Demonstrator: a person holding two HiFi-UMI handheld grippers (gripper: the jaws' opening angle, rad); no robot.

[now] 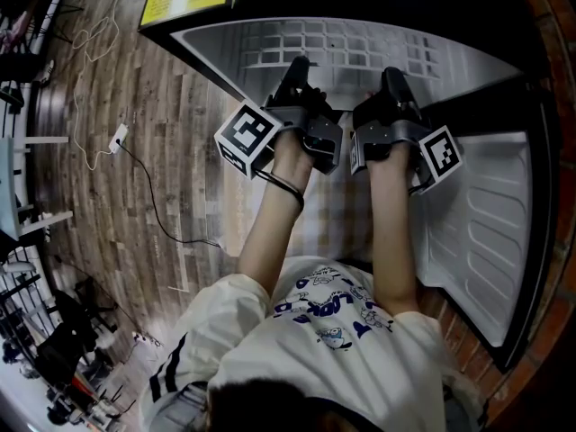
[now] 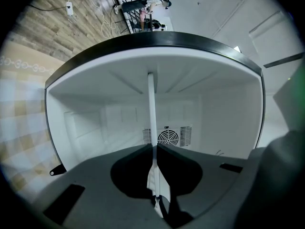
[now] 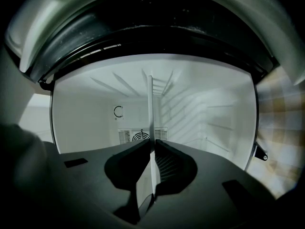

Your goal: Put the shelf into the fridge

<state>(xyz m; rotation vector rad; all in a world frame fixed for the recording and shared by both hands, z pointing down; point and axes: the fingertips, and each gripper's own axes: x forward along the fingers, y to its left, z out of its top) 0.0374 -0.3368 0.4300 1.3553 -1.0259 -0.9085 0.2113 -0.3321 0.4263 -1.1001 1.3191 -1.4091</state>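
Note:
The shelf [image 1: 342, 48] is a flat see-through panel with a white rim, held level in front of the open fridge [image 1: 180, 12]. My left gripper [image 1: 297, 72] and right gripper [image 1: 393, 79] are both shut on its near edge, side by side. In the left gripper view the shelf [image 2: 151, 109] shows edge-on as a thin white line clamped between the jaws of the left gripper [image 2: 153, 149], pointing into the white fridge cavity [image 2: 95, 123]. The right gripper view shows the same: the shelf edge [image 3: 150, 109] is pinched by the right gripper [image 3: 152, 144].
The fridge door [image 1: 486, 232] hangs open at the right, against a brick wall. A fan vent [image 2: 167, 136] sits on the fridge's back wall. A checkered mat [image 1: 333, 214] lies under my arms. A power strip [image 1: 117, 136] with cables lies on the wooden floor at the left.

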